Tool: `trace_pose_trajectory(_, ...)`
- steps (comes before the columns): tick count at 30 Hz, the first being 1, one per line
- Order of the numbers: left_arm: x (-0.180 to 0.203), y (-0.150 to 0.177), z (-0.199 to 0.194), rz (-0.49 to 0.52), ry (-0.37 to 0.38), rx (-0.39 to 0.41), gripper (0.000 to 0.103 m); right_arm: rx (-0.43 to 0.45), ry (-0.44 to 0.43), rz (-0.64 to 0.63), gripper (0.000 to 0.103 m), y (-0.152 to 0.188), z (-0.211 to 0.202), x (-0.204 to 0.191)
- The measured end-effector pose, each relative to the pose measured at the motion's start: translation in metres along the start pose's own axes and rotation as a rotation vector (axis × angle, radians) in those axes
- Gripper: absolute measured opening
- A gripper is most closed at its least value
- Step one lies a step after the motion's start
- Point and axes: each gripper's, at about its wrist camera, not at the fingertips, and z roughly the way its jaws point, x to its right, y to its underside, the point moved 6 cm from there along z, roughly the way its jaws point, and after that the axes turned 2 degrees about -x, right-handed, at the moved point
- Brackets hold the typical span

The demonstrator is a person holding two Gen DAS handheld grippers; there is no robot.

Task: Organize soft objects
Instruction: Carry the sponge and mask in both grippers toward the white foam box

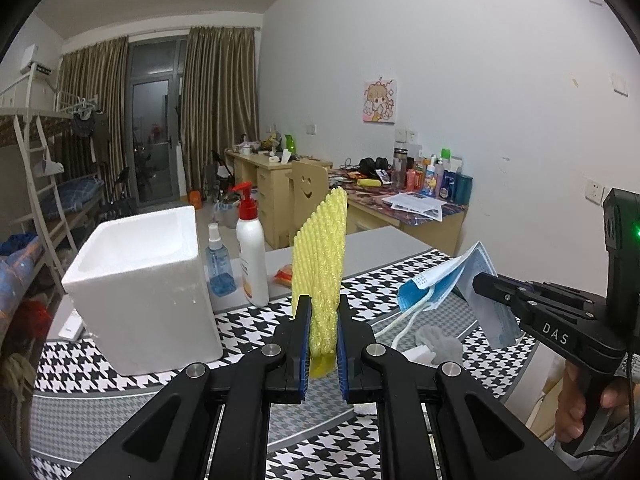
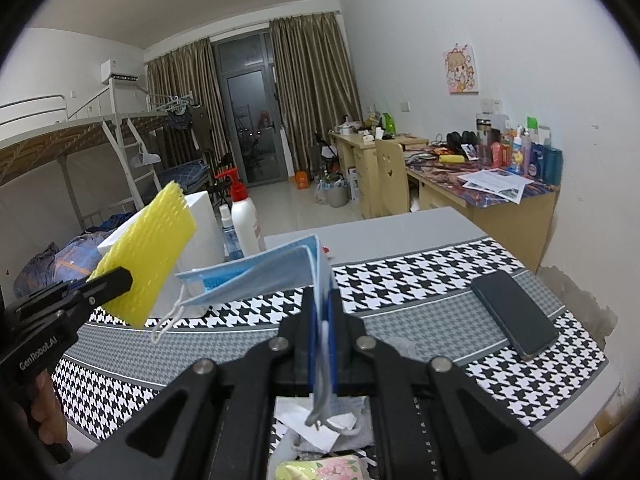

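My left gripper [image 1: 323, 308] is shut on a yellow foam net sleeve [image 1: 320, 256] and holds it upright above the houndstooth table. It shows in the right wrist view [image 2: 148, 252] too. My right gripper [image 2: 323, 300] is shut on blue face masks [image 2: 260, 276] with white ear loops hanging, held above the table. The masks [image 1: 448, 280] and right gripper [image 1: 486, 286] show at the right of the left wrist view. An open white foam box [image 1: 140, 280] stands on the table to the left.
A blue spray bottle [image 1: 219, 264] and a white pump bottle [image 1: 251, 252] stand behind the box. A black phone [image 2: 514, 314] lies on the table cloth [image 2: 420, 280] at right. A grey cloth [image 1: 438, 340] and a tissue pack [image 2: 324, 470] lie near the front. A desk stands beyond.
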Motion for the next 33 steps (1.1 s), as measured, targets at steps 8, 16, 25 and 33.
trace_pose_trajectory(8,-0.007,-0.014,0.007,0.009,-0.017,0.005,0.012,0.007,-0.001,-0.008,0.007,-0.007,0.001,-0.006)
trace_pose_trajectory(16,-0.017,-0.024,0.012,0.011,-0.032,0.021,0.012,0.019,-0.002,-0.023,0.007,-0.016,0.004,-0.014)
trace_pose_trajectory(25,-0.031,-0.037,0.013,0.005,-0.055,0.041,0.012,0.03,-0.013,-0.041,0.007,-0.025,0.01,-0.029)
trace_pose_trajectory(33,-0.044,-0.051,0.012,0.01,-0.08,0.069,0.012,0.033,-0.036,-0.056,0.007,-0.04,0.018,-0.044)
